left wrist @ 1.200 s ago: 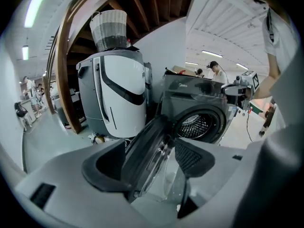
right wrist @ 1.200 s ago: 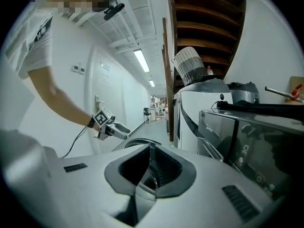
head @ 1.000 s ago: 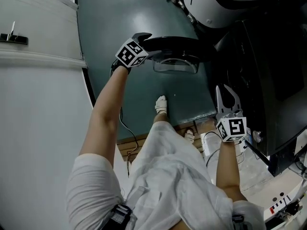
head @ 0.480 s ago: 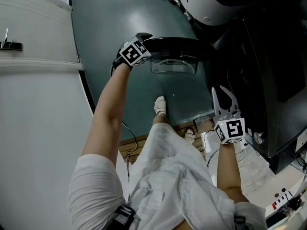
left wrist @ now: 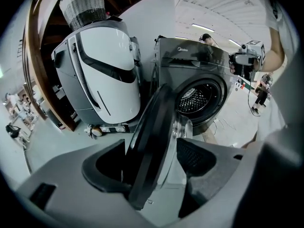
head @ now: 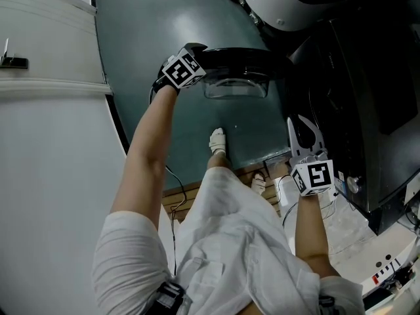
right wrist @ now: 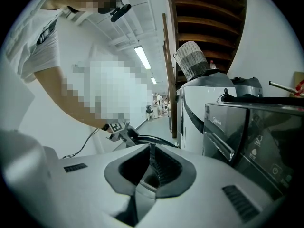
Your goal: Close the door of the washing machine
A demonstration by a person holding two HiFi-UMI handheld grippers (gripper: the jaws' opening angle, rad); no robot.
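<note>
jaws of the left gripper (left wrist: 153, 148) straddle the open door (left wrist: 151, 120) rim, seemingly clamped on it, near the washing machine (left wrist: 202, 68). right gripper (right wrist: 152, 152) jaws pressed together, empty.

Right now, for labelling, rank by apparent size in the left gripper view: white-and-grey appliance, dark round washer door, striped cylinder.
1. white-and-grey appliance
2. dark round washer door, enlarged by nearness to the camera, so unsure
3. striped cylinder

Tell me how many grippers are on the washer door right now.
1. The left gripper grips the door at its rim. The right gripper is off it, jaws together and empty, by the washing machine.
</note>
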